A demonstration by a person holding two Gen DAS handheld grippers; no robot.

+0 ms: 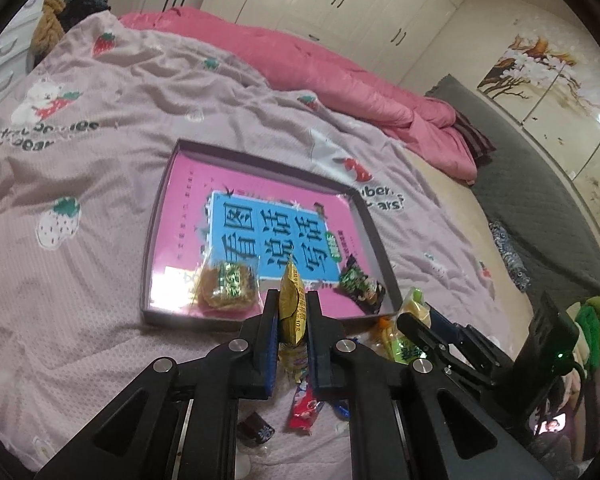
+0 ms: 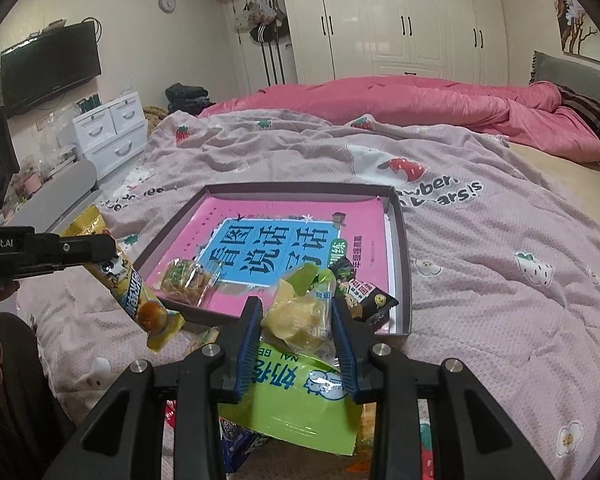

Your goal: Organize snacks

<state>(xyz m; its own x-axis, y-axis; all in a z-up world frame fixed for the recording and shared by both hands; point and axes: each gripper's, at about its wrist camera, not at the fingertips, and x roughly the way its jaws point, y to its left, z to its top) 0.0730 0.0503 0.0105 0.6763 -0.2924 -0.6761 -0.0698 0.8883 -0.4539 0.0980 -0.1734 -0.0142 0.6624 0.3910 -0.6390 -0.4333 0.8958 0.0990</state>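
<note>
A shallow grey tray [image 1: 162, 200] with a pink and blue book lining it lies on the bed. In it are a clear-wrapped brown snack [image 1: 226, 288] and a dark green packet [image 1: 362, 290]. My left gripper [image 1: 292, 306] is shut on a yellow snack packet [image 1: 292, 300], just above the tray's near edge. In the right wrist view the tray [image 2: 404, 240] holds the brown snack [image 2: 186, 280] and dark packet [image 2: 364, 292]. My right gripper [image 2: 294, 312] is shut on a clear green-topped packet of pale yellow snack [image 2: 300, 312]. The left gripper [image 2: 96, 250] holds the yellow packet [image 2: 140, 296] at left.
More loose snacks lie under the grippers: a red packet [image 1: 304, 412], a dark one [image 1: 256, 432], a large green bag [image 2: 300, 396]. A pink quilt [image 2: 400, 100] lies across the far side of the bed. White drawers [image 2: 112, 132] and a TV stand at left.
</note>
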